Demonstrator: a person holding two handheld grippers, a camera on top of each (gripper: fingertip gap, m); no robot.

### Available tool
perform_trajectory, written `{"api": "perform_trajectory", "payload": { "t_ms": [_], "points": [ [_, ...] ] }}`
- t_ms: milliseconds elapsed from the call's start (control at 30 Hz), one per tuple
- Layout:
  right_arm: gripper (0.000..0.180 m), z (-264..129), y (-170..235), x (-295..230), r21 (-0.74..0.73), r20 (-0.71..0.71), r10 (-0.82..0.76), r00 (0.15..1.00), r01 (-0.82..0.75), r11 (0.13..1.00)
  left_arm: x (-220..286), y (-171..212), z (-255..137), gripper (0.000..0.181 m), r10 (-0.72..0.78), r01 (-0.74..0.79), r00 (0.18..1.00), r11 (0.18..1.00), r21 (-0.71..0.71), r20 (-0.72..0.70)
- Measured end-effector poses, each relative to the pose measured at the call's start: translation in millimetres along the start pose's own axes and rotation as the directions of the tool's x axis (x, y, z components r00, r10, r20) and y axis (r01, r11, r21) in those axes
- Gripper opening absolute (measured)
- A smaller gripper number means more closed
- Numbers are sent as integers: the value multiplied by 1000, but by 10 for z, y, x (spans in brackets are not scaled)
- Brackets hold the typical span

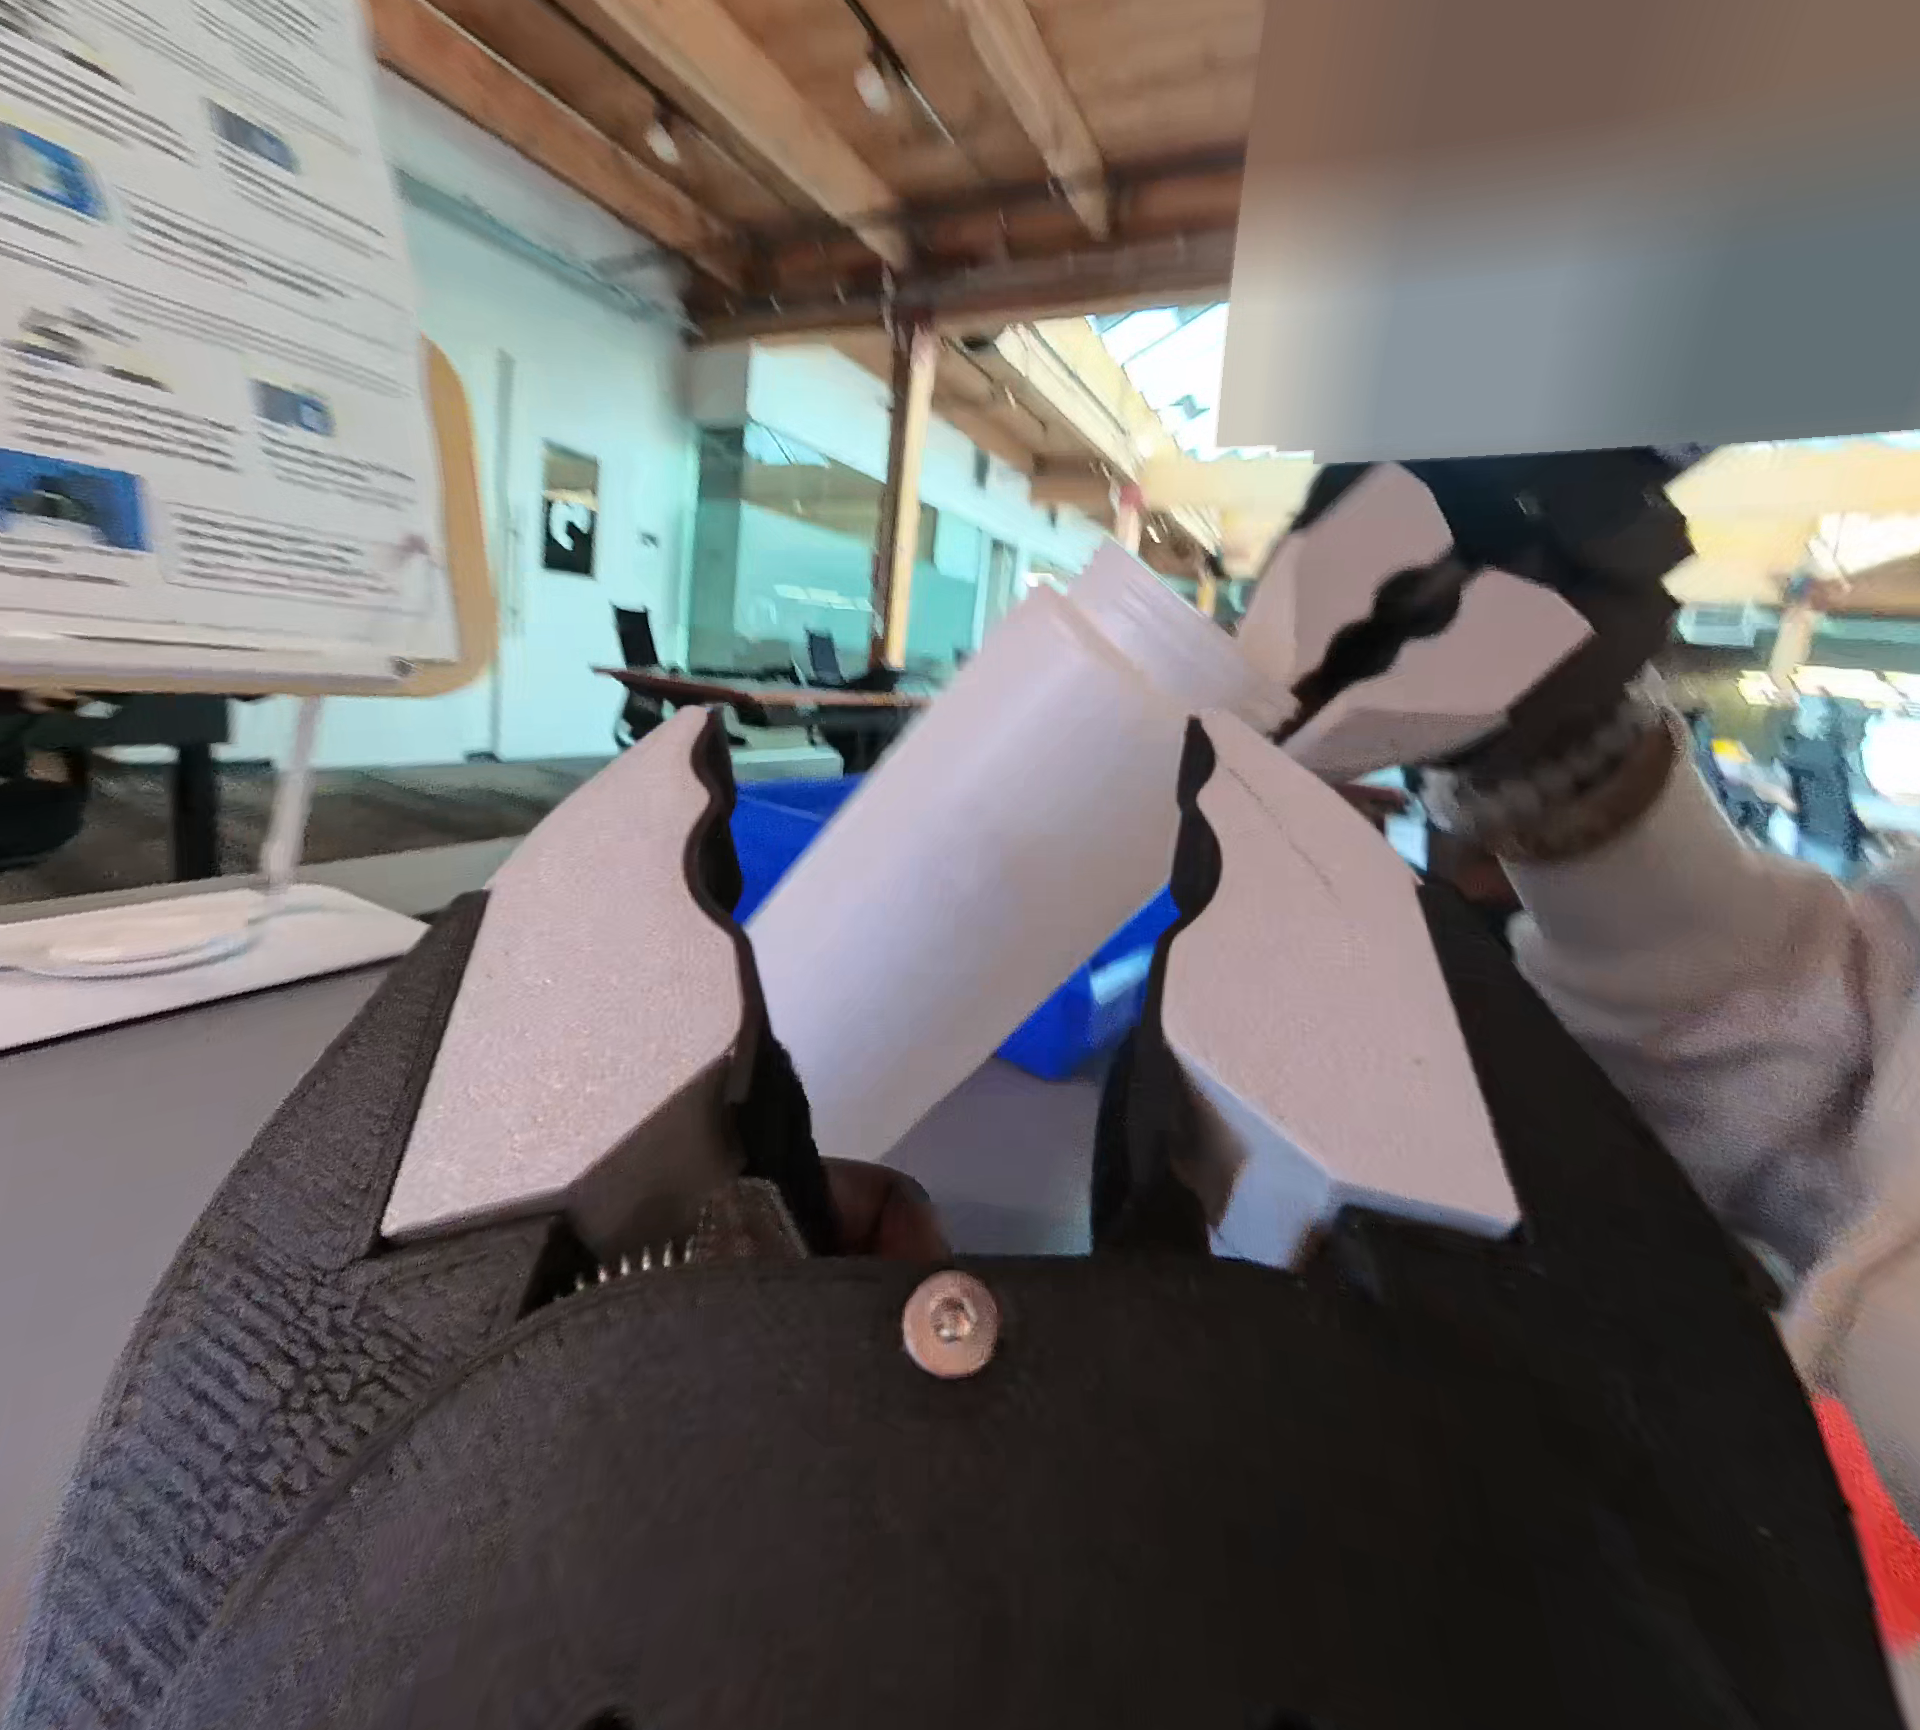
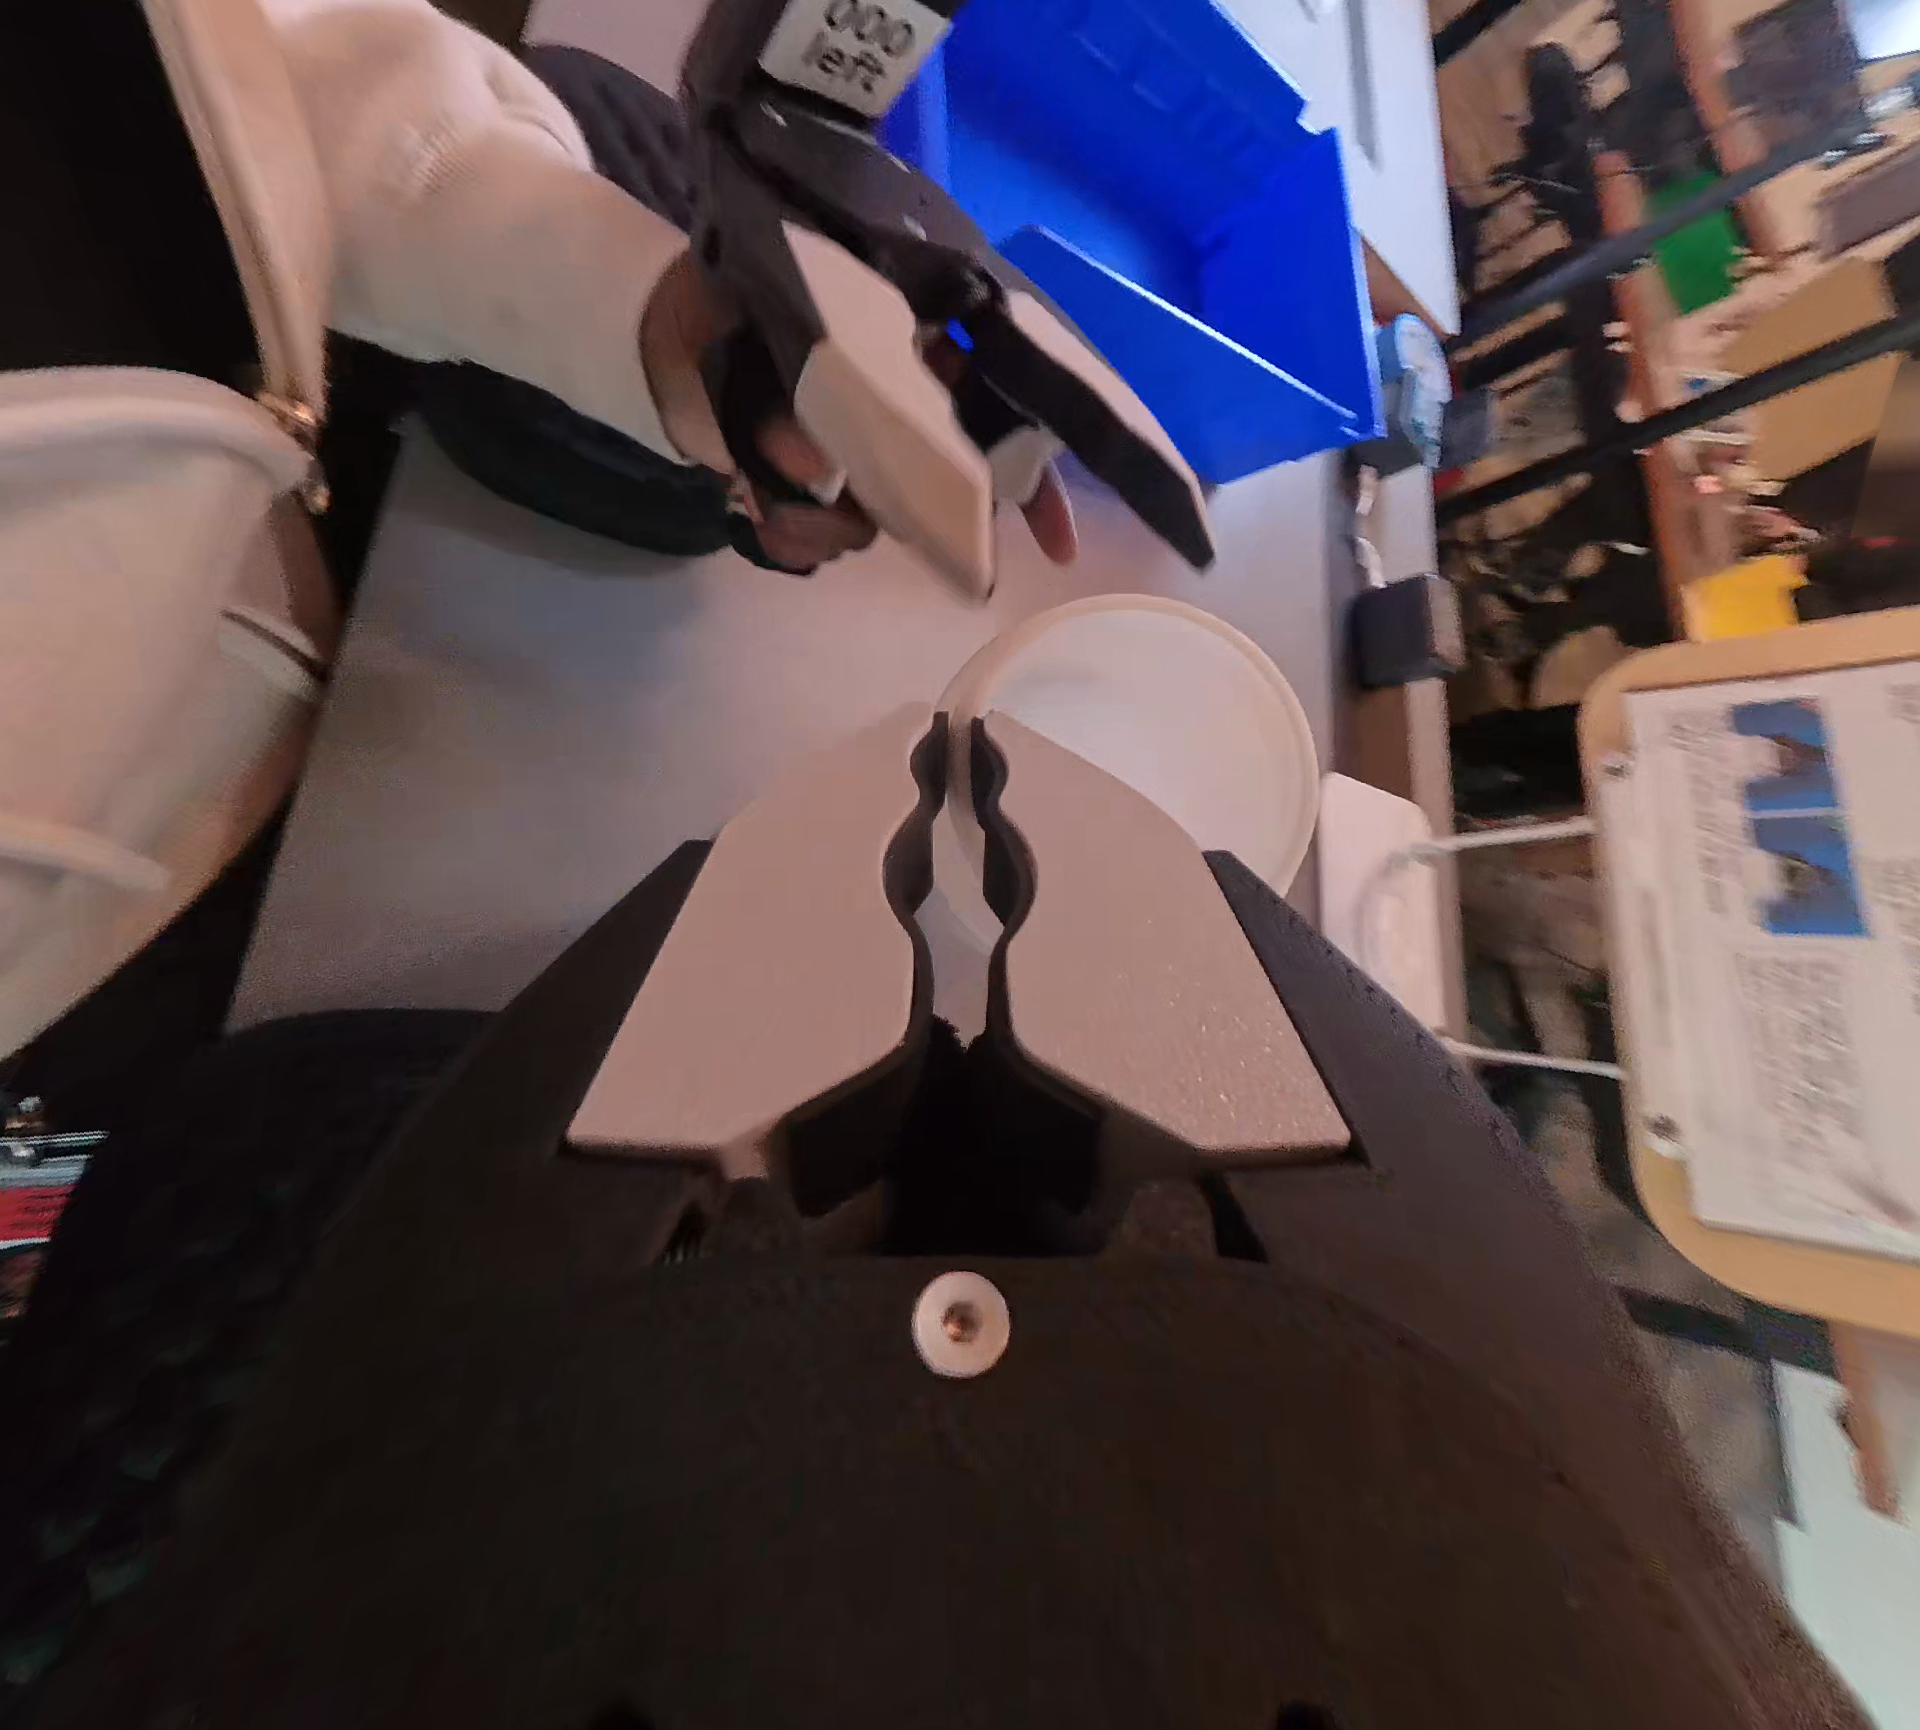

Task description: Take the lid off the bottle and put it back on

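A white bottle (image 1: 966, 849) leans tilted between the fingers of my left gripper (image 1: 951, 724), which is shut on its body, top end up and to the right. A white round lid (image 2: 1143, 745) is at that top end; it also shows in the left wrist view (image 1: 1174, 631). My right gripper (image 2: 958, 730) is shut on the lid's edge, with the rim pinched between its pads. In the left wrist view it (image 1: 1288, 724) meets the bottle's top. I cannot tell whether the lid is seated on the neck. The left gripper (image 2: 1086, 568) points at the lid from above.
A blue bin (image 1: 1070, 1015) stands on the grey table (image 1: 156, 1161) just behind the bottle; it also shows in the right wrist view (image 2: 1143, 174). A poster on a white stand (image 1: 187, 278) is at the left. A person's pale sleeves (image 1: 1714, 1005) hold both grippers.
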State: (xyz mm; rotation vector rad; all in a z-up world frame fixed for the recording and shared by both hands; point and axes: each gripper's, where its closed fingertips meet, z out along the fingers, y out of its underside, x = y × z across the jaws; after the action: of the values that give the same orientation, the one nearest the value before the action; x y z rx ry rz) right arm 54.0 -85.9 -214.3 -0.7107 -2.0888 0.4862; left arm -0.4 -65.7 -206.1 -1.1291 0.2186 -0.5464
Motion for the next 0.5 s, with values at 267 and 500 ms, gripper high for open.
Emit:
{"api": "perform_trajectory", "payload": {
  "t_ms": [267, 500],
  "points": [
    [4, -792, 285, 572, -173, -526, -169, 833, 90, 981, -438, -2, -120, 73, -20, 11, 962, 999, 35, 271],
    [4, -1056, 1154, 650, -199, -570, -47, 820, -83, 976, -499, 176, -92, 71, 15, 7, 950, 998, -69, 313]
  ]
}}
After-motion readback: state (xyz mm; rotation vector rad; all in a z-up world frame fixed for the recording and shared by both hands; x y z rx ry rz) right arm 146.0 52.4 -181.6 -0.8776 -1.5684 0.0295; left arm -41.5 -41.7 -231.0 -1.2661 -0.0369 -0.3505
